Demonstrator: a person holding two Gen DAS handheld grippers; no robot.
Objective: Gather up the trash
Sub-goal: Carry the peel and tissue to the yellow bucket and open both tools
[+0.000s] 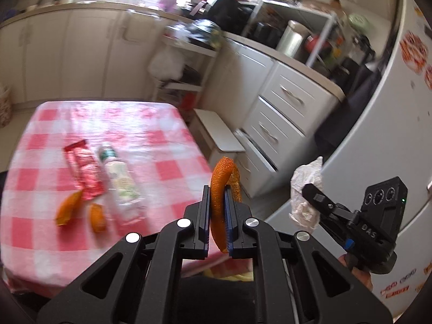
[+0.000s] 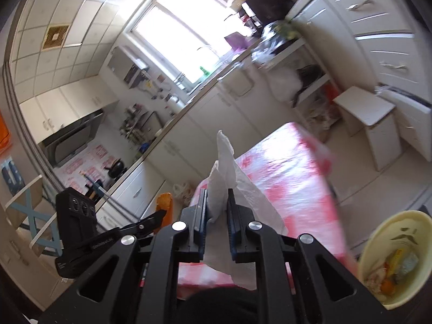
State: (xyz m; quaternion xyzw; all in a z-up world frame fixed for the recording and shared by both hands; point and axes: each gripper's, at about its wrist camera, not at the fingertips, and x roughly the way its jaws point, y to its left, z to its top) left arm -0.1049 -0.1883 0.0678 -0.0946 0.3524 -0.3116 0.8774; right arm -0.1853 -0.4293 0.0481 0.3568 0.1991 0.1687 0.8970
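Peel (image 1: 221,186) sits clamped in the left gripper (image 1: 217,205) at frame centre; the right gripper (image 2: 217,210) pinches a tissue (image 2: 229,172). Bin (image 2: 394,259) waits lower right. Loosely held, the tissue could slip free short of it.

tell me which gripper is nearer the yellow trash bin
Right. The right gripper, shut on a tissue, has the bin beside it; the left gripper is farther off.

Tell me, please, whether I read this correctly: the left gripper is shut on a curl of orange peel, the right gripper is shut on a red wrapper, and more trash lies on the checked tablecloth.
Not quite. The right gripper is shut on a white tissue, as the right wrist view shows. The red wrapper lies on the checked tablecloth. The left gripper does grip the orange peel.
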